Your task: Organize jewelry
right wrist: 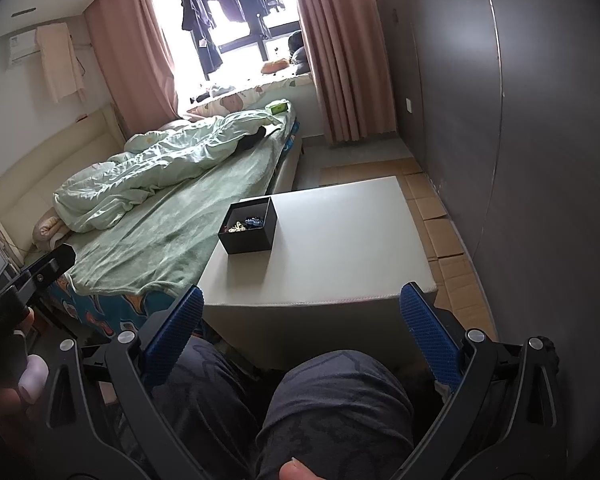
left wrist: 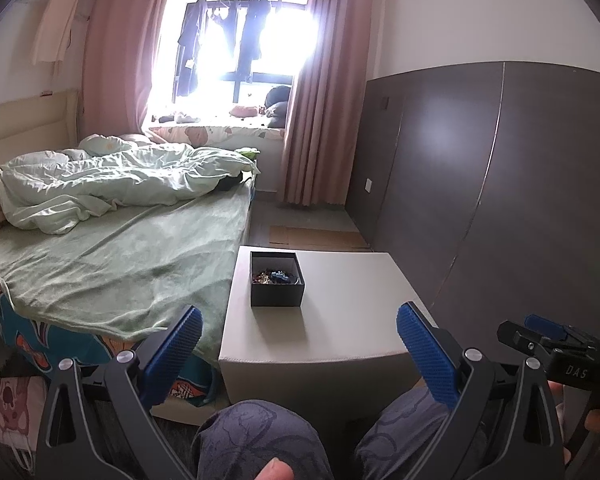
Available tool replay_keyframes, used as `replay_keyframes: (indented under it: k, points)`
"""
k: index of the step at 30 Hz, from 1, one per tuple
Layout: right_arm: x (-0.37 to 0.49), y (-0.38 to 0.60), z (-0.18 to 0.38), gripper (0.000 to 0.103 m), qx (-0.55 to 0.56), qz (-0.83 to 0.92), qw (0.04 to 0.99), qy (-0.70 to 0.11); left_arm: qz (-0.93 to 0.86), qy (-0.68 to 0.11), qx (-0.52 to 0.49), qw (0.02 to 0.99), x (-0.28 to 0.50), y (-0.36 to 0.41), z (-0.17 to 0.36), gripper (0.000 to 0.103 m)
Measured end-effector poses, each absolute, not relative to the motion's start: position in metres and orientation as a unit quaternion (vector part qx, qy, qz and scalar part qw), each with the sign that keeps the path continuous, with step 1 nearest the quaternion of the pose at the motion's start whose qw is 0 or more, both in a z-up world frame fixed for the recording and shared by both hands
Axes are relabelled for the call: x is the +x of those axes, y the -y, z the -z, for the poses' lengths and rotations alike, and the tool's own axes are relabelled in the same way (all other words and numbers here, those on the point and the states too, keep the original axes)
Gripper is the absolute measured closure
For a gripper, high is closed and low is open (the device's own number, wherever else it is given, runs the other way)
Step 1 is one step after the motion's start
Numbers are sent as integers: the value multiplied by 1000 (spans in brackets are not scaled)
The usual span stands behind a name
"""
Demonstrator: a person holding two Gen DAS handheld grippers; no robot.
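A small black open box stands on the far left part of a white low table, close to the edge beside the bed. Inside lies mixed jewelry, blue and gold pieces tangled together. The left gripper and the right gripper are both held near the person's knees, well apart from the box, each with its fingers spread wide and empty. I think the risk is the tangle: lifting one piece may drag others out. A push could also slide the light box off the left edge.
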State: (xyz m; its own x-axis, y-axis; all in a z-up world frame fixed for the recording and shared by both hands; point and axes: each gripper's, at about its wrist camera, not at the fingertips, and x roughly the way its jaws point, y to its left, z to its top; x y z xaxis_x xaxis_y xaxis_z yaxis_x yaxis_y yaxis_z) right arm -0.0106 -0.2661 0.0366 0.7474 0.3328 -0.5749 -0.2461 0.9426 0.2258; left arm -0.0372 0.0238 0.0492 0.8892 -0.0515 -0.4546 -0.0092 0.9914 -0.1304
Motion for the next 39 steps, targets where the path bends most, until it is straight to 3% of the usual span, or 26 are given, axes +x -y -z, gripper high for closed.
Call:
replay_keyframes:
  k: [14,30,31,35,39]
  points:
    - [47,234,-1,5,51,-158,920,-356,-11,-293,-83,952,22,-55,4,8]
    - [204,105,31,5,-17,-249,890,-381,-119,-361,-138,915,124,-141,107,8]
    - [219,89,31,7,-21,-265,884,-386,-124,-364,-144,912,128,-146,111,8]
    - [265,29,42,37,-32,-321,848,-422,-135,-383,-172,898,137,-162,123,8]
    - [299,-20,68,47,-37,-331,820,-465,-126,-388,-190,893,134,-168,128,8]
